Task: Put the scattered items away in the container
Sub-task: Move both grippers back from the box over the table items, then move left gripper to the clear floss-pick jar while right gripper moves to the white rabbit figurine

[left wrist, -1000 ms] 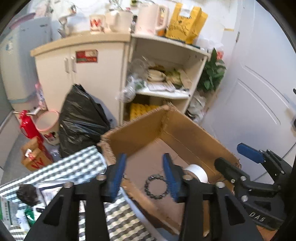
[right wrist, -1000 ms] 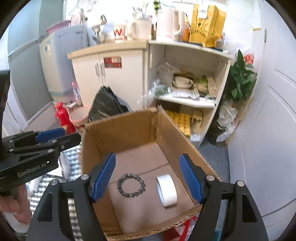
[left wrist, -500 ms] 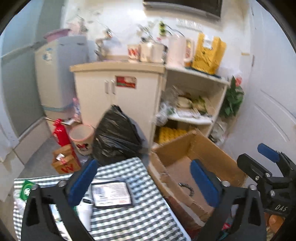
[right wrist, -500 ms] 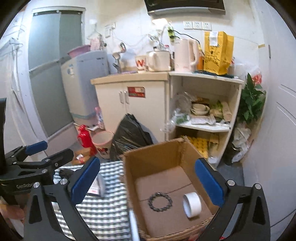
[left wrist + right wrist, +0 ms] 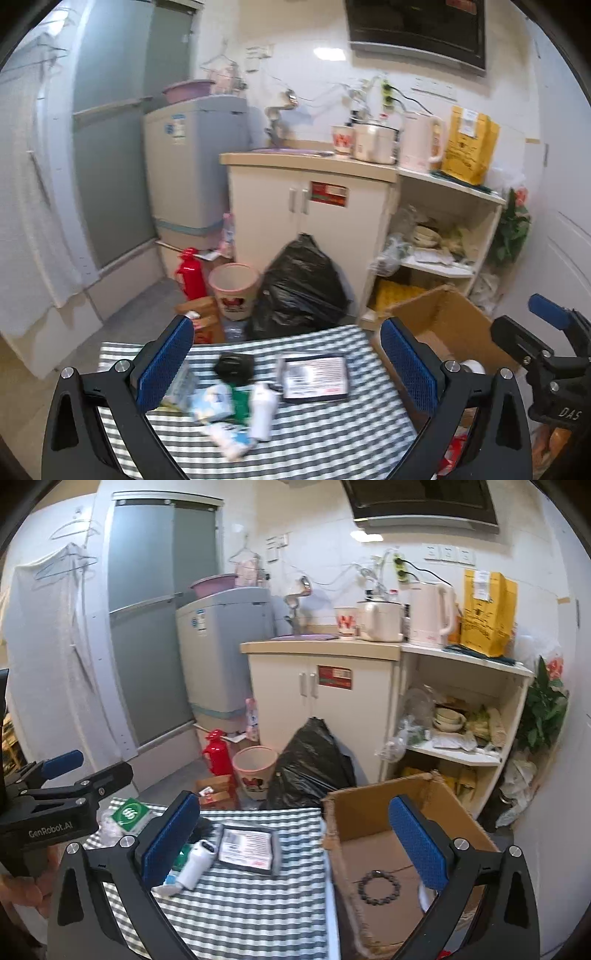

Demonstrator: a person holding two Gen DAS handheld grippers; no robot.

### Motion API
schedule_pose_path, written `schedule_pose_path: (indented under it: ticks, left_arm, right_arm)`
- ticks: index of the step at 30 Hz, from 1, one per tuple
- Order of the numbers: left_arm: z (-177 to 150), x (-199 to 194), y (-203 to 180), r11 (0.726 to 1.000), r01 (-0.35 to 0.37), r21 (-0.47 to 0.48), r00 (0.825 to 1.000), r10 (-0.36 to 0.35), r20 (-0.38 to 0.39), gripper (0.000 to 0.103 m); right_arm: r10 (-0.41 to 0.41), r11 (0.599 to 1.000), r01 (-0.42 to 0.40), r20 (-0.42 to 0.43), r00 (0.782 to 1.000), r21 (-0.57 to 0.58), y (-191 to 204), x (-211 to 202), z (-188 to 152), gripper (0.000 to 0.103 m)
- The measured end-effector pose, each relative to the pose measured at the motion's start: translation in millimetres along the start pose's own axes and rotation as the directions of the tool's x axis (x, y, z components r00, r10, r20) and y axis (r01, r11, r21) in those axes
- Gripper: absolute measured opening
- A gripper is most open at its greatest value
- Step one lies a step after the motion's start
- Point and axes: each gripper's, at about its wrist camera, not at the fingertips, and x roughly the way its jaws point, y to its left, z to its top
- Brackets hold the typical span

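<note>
Reaching for the next item is my job now, with both tools empty above the checked table (image 5: 314,439). My left gripper (image 5: 291,363) has its jaws spread wide; my right gripper (image 5: 295,840) is spread just as wide. From the left wrist, the scattered items lie between the blue pads: a white bottle (image 5: 263,410) at 6 o'clock, a black lump (image 5: 233,365) at 11 o'clock of it, and a flat framed card (image 5: 314,376) at 1 o'clock. I would take the bottle across its narrow body, coming down squarely so it cannot roll. The cardboard box (image 5: 443,314) sits at 3 o'clock off the table edge. Only the right wrist shows inside the cardboard box (image 5: 373,805): a bead bracelet (image 5: 379,887) already lies on its floor.
</note>
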Motion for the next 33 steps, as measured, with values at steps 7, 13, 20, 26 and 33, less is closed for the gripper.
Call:
schedule_pose_path:
  ticks: [7,13,20,26,33]
  left_arm:
    - [-3.9,-17.5,49.2,0.995,-0.094,-0.038,0.996,0.094,0.007,0.103]
    - [-14.6,-29.1,87.1,0.982,-0.181,-0.046,0.983,0.181,-0.002,0.103]
    - [-22.4,-40.4,120.7,0.970,-0.233,-0.069,0.972,0.233,-0.006,0.103]
    - [-23.4,-42.0,142.5,0.961,-0.263,-0.084,0.965,0.263,-0.015,0.103]
    - [-25.2,-36.6,172.3,0.949,-0.293,-0.119,0.956,0.291,-0.040,0.103]
  right_arm:
    - [0.077,0.996,-0.077,-0.008,0.997,-0.035,43.2,8.9,0.4,0.103]
    - [0.134,0.989,-0.136,-0.025,0.991,-0.066,78.1,18.5,-6.3,0.103]
    - [0.168,0.980,-0.172,-0.038,0.985,-0.103,108.9,23.0,-8.3,0.103]
    - [0.182,0.972,-0.188,-0.057,0.982,-0.140,127.9,30.4,-8.4,0.103]
    - [0.186,0.964,-0.200,-0.093,0.978,-0.175,148.8,47.1,-11.7,0.103]
